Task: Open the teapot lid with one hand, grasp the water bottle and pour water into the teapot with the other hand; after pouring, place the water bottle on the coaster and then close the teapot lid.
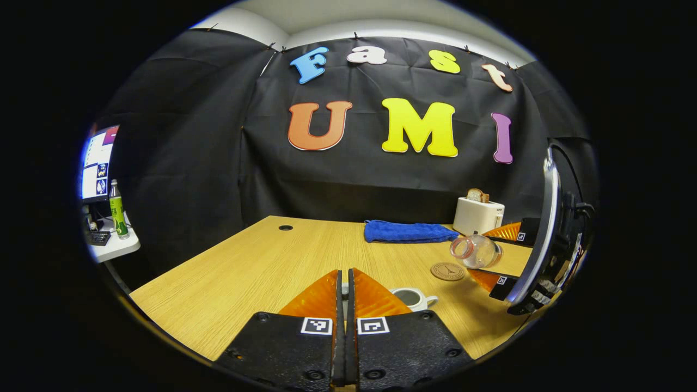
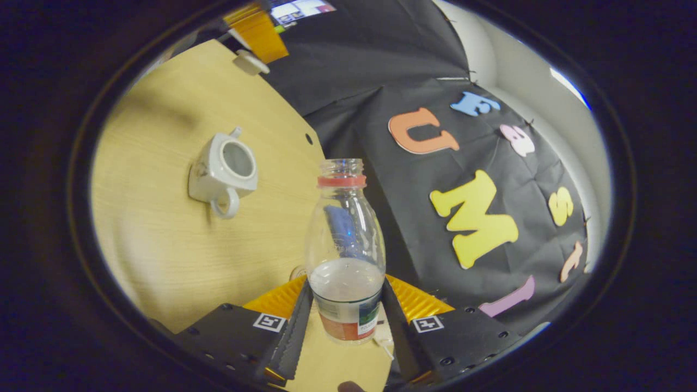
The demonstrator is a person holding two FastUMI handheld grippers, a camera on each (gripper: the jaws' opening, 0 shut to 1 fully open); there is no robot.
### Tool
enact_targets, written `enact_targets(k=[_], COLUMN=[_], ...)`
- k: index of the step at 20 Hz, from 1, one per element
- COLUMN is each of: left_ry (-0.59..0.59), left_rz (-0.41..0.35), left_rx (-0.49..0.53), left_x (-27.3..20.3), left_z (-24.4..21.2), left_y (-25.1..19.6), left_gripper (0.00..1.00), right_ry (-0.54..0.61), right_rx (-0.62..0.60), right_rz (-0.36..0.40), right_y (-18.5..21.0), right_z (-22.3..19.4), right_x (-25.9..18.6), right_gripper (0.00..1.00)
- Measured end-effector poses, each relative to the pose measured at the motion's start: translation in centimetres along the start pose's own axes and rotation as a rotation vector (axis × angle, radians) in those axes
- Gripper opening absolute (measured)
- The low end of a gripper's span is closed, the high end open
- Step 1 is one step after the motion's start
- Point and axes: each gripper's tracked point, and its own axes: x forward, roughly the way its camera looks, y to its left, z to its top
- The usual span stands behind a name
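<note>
Left gripper view: left gripper (image 1: 345, 283) low over the wooden table (image 1: 245, 272), jaws pressed nearly together w/ a small pale thing glimpsed in the slit – too hidden to tell if it's the teapot lid. Just beyond its right finger sits the white teapot (image 1: 413, 298), mouth open, no lid on it. Further right the round coaster (image 1: 448, 271) lies flat on the table, and above/beside it the right gripper (image 1: 498, 256) holds the water bottle (image 1: 475, 251) tipped on its side, open neck pointing left toward the teapot side. Behind: blue cloth (image 1: 408, 231), white toaster (image 1: 478, 215) w/ bread in it, ring light (image 1: 539, 239) at far right, monitor (image 1: 98, 163) and green bottle (image 1: 117, 209) on a side desk at left. Right gripper view: bottle (image 2: 346, 250) sits between the right gripper's (image 2: 346, 305) two fingers, both pressing its lower body at the label; cap off, red ring at neck, some water pooled in the lower part. Teapot (image 2: 223, 171) seen from above, well to the left of the bottle neck, handle toward the camera, opening bare. The left gripper (image 2: 256, 32) shows at the top edge w/ a small white piece (image 2: 250, 62) at its tip, prob. the lid but can't tell for sure.
</note>
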Motion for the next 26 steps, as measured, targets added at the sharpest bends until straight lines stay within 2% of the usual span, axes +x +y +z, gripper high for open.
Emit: enact_targets(k=[5, 17, 26], left_ry=[0.000, 0.006, 0.009], left_rz=[0.001, 0.007, 0.007], left_rx=[0.000, -0.002, -0.001], left_x=[-0.4, -0.6, -0.6], left_z=[-0.4, -0.8, -0.9], left_y=[0.6, 1.5, 1.7], left_gripper=[0.03, 0.03, 0.03], right_ry=[-0.014, -0.057, -0.083], right_rx=[-0.154, -0.360, -0.515], right_rz=[-0.018, -0.046, -0.130], right_y=[0.9, 0.8, -0.4], right_z=[0.2, 2.9, 4.2], right_x=[0.7, 1.5, 2.5], right_gripper=[0.69, 0.69, 0.70])
